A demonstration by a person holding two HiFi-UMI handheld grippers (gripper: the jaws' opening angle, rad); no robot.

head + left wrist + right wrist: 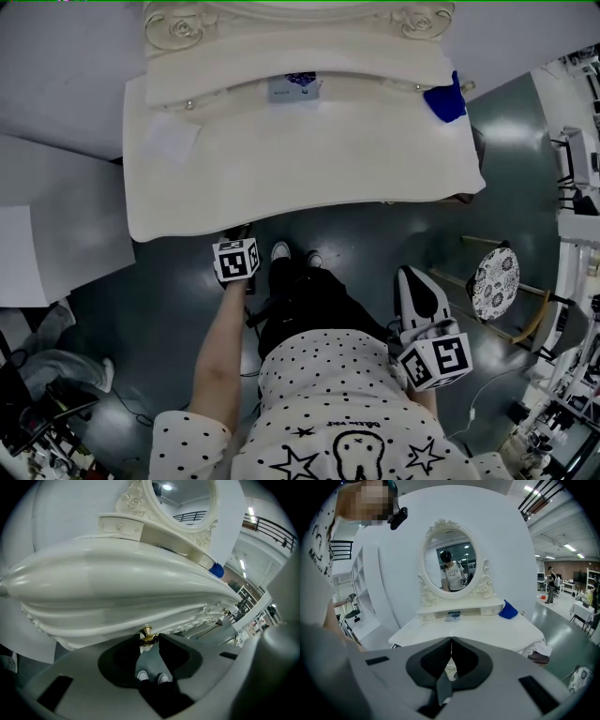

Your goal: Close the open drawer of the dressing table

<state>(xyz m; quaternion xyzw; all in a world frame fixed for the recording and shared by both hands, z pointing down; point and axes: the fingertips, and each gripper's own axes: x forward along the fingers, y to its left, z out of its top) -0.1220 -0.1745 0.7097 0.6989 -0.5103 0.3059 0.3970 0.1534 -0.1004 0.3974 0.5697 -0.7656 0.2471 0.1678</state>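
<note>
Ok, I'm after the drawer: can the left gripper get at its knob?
Likely yes: the left gripper sits right at the knob, under the table front edge, with the knob between its jaws and seemingly pinched. Nothing blocks it.

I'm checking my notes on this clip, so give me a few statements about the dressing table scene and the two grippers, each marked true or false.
1. The left gripper has its jaws on a gold knob at the front of the dressing table. True.
2. The right gripper holds the blue object. False: its jaws are together on nothing, back from the table, and the blue object lies at the right end of the tabletop.
3. An oval mirror stands at the back of the table. True.
4. The round stool is tucked under the table. False: it stands on the open floor off the table's right front corner.
</note>
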